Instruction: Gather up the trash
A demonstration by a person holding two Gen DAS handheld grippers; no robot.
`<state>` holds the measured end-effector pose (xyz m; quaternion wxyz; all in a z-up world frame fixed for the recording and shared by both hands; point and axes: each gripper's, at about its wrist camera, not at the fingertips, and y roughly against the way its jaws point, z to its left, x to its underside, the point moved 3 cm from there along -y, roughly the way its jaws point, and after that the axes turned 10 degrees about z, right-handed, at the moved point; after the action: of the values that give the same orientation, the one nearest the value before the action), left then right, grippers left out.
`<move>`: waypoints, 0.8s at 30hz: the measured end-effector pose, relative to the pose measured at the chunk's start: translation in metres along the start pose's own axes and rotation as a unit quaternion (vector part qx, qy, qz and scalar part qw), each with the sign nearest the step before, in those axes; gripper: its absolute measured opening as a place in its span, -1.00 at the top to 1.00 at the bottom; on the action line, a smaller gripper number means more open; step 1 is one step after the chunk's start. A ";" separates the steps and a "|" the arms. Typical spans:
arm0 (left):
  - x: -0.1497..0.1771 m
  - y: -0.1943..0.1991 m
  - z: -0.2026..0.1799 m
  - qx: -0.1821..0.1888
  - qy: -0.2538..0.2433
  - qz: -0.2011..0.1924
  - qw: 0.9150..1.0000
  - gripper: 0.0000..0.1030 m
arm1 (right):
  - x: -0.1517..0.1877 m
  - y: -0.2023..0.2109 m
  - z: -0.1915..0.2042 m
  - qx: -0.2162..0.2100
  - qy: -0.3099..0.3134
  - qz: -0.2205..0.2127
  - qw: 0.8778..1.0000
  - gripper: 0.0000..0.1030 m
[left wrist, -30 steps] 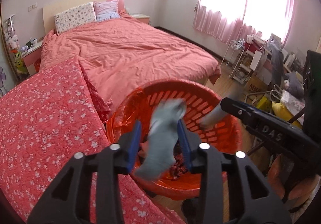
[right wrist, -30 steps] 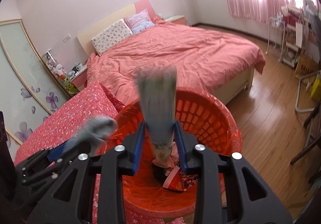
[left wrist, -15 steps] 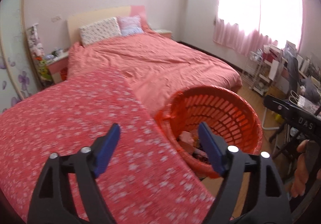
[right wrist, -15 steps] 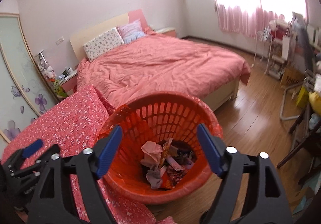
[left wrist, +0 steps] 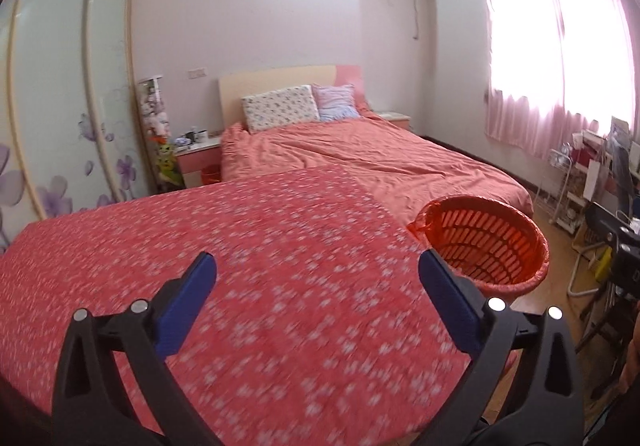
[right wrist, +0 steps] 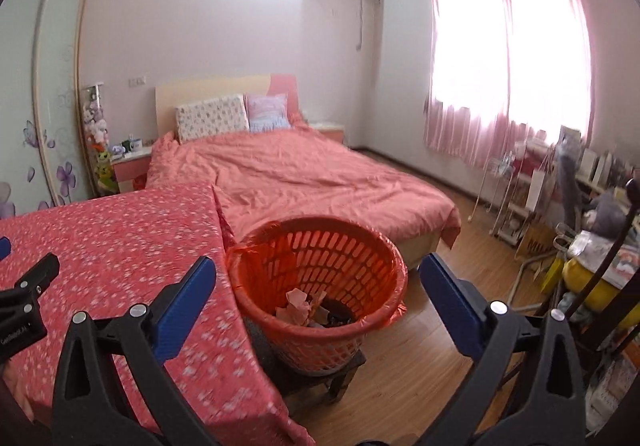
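An orange plastic basket (right wrist: 340, 266) lined with an orange bag stands on a low stool beside the table. Crumpled pink paper and dark scraps (right wrist: 298, 306) lie at its bottom. My right gripper (right wrist: 317, 261) hangs back from and above the basket, jaws opening wide with nothing between them. My left gripper (left wrist: 315, 258) is over the red floral tablecloth (left wrist: 240, 246), jaws also opening and empty. From there the basket (left wrist: 486, 242) is off to the right, past the right finger. No loose trash shows on the cloth.
A bed with a salmon cover (right wrist: 312, 182) lies behind the basket. A cluttered rack and desk (right wrist: 580, 206) line the right wall under the pink curtains. Sliding wardrobe doors (left wrist: 60, 106) close off the left. Wooden floor (right wrist: 440, 326) runs between basket and desk.
Both grippers let go of the grey cloth pieces they held over the basket and opened wide. Both pulled back and rose; the left view swung left over the table.
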<state>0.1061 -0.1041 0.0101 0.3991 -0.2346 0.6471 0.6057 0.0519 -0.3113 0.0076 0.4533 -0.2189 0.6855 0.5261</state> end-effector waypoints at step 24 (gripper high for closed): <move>0.079 0.051 0.049 -0.066 0.073 0.024 0.995 -0.92 | 0.057 0.027 0.034 0.022 -0.020 0.055 0.998 -0.96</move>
<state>0.0323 -0.0345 -0.0208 0.3200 -0.2887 0.6382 0.6379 0.0161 -0.2602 -0.0277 0.4418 -0.1607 0.6988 0.5391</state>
